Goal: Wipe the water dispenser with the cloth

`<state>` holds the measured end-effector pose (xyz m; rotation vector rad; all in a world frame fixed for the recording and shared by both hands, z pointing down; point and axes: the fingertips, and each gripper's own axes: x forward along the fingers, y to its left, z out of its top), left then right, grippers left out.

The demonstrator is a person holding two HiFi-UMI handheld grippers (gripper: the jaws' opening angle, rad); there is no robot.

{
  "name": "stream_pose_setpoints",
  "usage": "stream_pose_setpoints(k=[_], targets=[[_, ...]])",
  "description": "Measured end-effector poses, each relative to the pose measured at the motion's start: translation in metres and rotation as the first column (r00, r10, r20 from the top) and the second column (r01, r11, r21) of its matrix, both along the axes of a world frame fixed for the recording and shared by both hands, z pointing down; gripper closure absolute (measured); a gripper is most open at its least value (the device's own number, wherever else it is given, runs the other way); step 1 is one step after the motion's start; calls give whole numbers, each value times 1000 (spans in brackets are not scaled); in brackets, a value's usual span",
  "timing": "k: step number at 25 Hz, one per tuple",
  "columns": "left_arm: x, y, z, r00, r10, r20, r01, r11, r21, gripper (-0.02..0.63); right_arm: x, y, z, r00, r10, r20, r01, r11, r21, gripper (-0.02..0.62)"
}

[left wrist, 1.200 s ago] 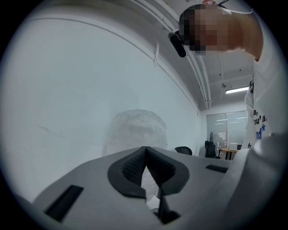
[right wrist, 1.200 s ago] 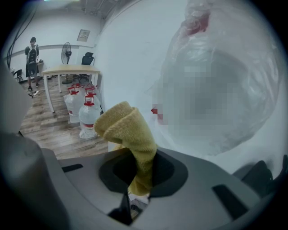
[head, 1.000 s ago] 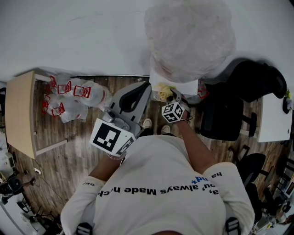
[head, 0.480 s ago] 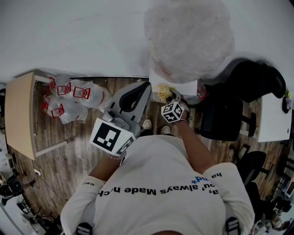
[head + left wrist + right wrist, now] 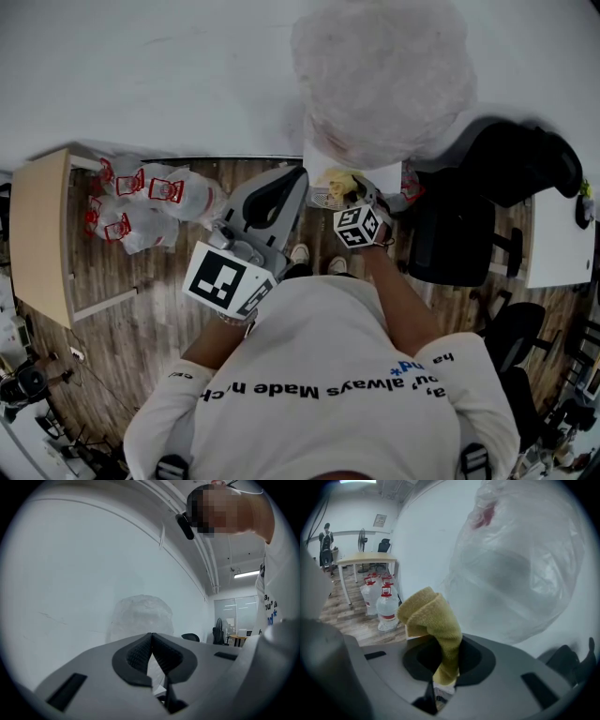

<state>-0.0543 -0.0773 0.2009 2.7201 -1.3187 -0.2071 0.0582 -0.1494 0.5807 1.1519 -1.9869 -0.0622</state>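
We see the yellow cloth (image 5: 433, 620) pinched in our right gripper (image 5: 444, 670), its folded end up beside the plastic-wrapped bottle (image 5: 520, 564) atop the water dispenser (image 5: 380, 178), whose body is mostly hidden; contact is unclear. Our left gripper (image 5: 152, 653) is held apart, jaws together on nothing.

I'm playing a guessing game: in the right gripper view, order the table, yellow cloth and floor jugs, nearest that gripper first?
1. Yellow cloth, clamped in the right gripper.
2. Water jugs, on the floor, left.
3. Table, behind the jugs, farther left.
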Motion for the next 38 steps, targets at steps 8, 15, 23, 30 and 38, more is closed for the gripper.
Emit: stream_pose_setpoints(k=[8,15,23,30,38], targets=[[1,1,0,1000,4,7,-4,1000,2,588,29,-11,-1,998,68,-7,-68,998,5,535],[0,2,0,1000,5,12,-5,1000,-1,588,47,-26,2,995,98,-19,-98,995,-8,535],[0,3,0,1000,-2,19,2,1000,-4,588,60,-37,22,994,100,-38,-103,993,-63,534],[0,2,0,1000,-4,22,4,1000,-7,588,60,-42,33,995,87,-55,-92,991,-98,535],[3,0,1,1000,2,19,-1,1000,-8,588,58,-42,34,997,49,-63,-53,996,-70,538]])
